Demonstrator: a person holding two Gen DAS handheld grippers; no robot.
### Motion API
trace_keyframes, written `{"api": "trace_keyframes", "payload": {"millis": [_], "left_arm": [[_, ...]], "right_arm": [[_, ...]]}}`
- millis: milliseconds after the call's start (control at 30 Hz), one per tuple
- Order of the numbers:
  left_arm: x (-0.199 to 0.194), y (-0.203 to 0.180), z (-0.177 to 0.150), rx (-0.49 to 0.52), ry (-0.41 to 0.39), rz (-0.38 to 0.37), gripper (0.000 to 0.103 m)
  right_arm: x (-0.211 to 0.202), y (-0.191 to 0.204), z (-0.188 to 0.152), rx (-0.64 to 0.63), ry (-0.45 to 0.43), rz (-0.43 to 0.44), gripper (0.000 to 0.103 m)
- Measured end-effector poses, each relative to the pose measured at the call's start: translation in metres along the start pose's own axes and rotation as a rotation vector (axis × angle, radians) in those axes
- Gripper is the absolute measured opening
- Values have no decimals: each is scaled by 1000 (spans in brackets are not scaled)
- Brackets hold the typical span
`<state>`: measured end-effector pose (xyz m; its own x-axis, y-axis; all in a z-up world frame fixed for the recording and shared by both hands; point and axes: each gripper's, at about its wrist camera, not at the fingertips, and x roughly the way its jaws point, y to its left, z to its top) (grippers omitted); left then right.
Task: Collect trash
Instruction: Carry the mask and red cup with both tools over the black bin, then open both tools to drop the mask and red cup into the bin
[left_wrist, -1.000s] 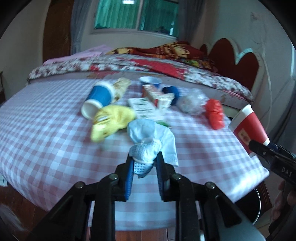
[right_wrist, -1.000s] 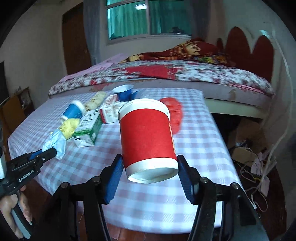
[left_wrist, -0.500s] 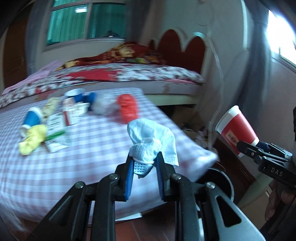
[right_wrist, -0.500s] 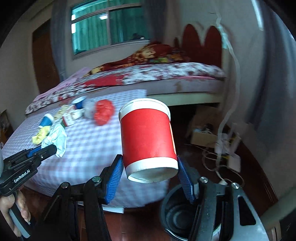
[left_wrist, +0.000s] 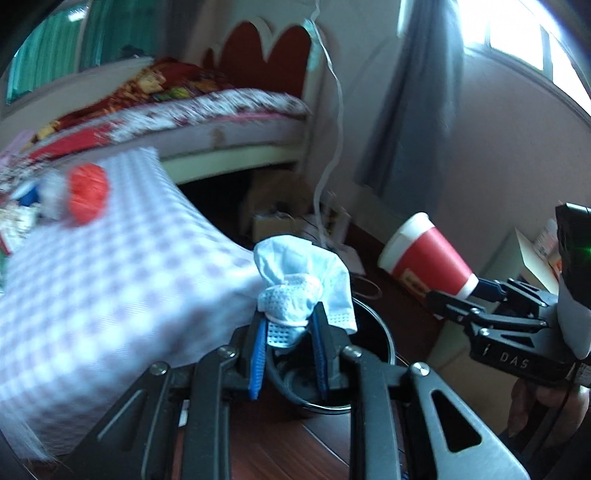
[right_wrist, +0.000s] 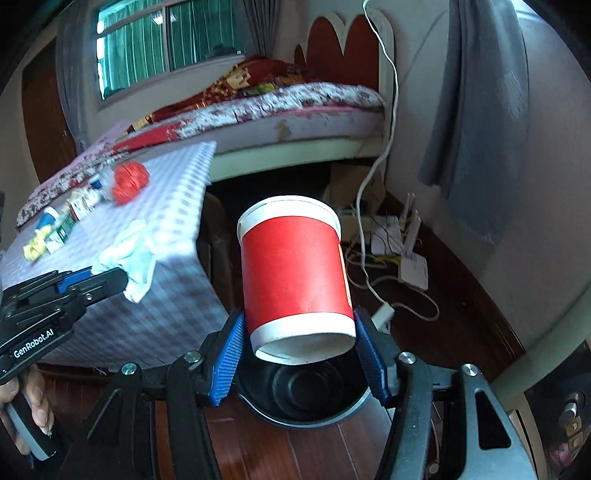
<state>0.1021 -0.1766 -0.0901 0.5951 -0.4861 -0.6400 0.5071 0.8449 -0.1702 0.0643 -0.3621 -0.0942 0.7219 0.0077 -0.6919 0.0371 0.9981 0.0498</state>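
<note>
I read "DAS" on my right gripper (left_wrist: 476, 291) body, and "GenRobot.AI" on my left gripper (right_wrist: 110, 275) body.

red cup (right_wrist: 295, 273): matt paper, smooth, white bands at rim and base
face mask (left_wrist: 306, 288): soft pale blue cloth, crumpled, with a perforated white patch
bin (right_wrist: 314, 391): glossy black plastic, smooth inside
tablecloth (right_wrist: 162, 206): checked woven cloth, matt
floor (right_wrist: 295, 454): dark red wood boards, faintly shiny
finger pads (right_wrist: 227, 363): blue ribbed rubbery plastic
right gripper (right_wrist: 303, 354): matt black frame, bright metal screws
</note>
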Motion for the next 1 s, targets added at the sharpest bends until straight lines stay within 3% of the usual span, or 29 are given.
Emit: {"api": "trace_keyframes", "payload": {"millis": [567,600,633,667,700,733,900,1000], "left_arm": [[84,-27,-28,38,193,-58,25],[88,-27,-27,35,201,-68,31],[90,-26,-28,23,211,-81,44],[93,-24,-27,8,214,-78,58],[95,-20,-28,-9,213,-63,83],[93,-16,-29,-23,199,-41,92],[87,-8,-36,-24,191,65,96],[82,-6,-40,-28,181,97,98]], "right_arm": [[71,-44,-38,-17,166,35,60],[74,-45,-39,-20,172,45,60],[79,-46,-40,-26,183,59,63],[85,-46,-40,-31,194,66,71],[94,-46,-41,-38,221,51,90],[99,-48,-43,-35,235,15,92],[105,-60,-47,23,239,-27,93],[103,-55,-46,21,219,-51,102]]}}
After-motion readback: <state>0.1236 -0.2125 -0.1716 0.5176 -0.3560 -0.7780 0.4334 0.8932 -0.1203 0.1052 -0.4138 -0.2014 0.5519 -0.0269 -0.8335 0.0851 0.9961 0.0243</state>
